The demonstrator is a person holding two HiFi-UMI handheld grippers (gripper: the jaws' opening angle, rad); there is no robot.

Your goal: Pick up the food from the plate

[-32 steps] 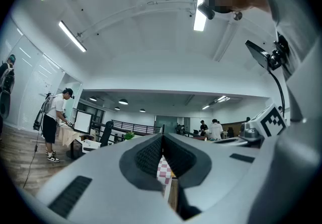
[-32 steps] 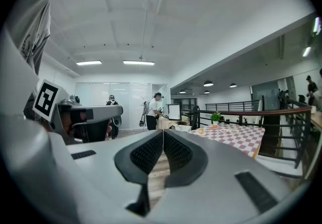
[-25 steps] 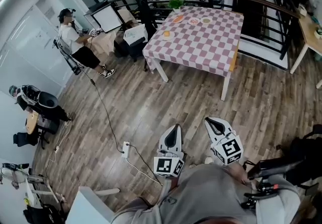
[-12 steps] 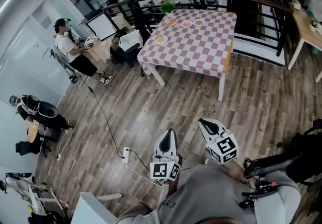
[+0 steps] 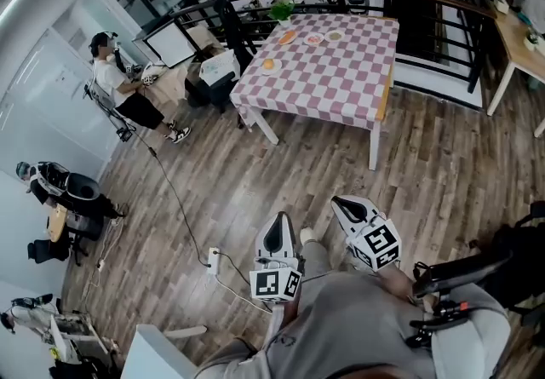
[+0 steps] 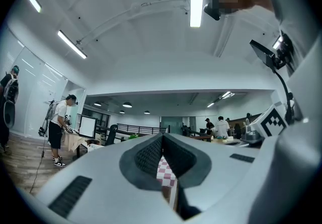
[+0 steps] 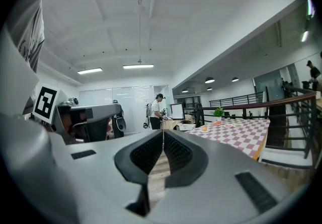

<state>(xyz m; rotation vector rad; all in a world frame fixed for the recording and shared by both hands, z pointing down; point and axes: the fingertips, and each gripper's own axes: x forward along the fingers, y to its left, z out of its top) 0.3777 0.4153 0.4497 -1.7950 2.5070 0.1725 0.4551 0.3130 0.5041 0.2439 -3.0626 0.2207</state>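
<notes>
Evidently approach stage: left claw (image 5: 279,224) and right claw (image 5: 342,205) carried level, jaws together and empty, because the plates of food (image 5: 271,66) lie well ahead on the checked counter (image 5: 341,79)

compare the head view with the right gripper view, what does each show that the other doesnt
Only the head view: a power strip and its cable on the wooden floor, and the wearer's grey shirt. Only the right gripper view: the right gripper seen close, its fingers shut together on nothing. Both: the checkered table with plates, and the standing person.
</notes>
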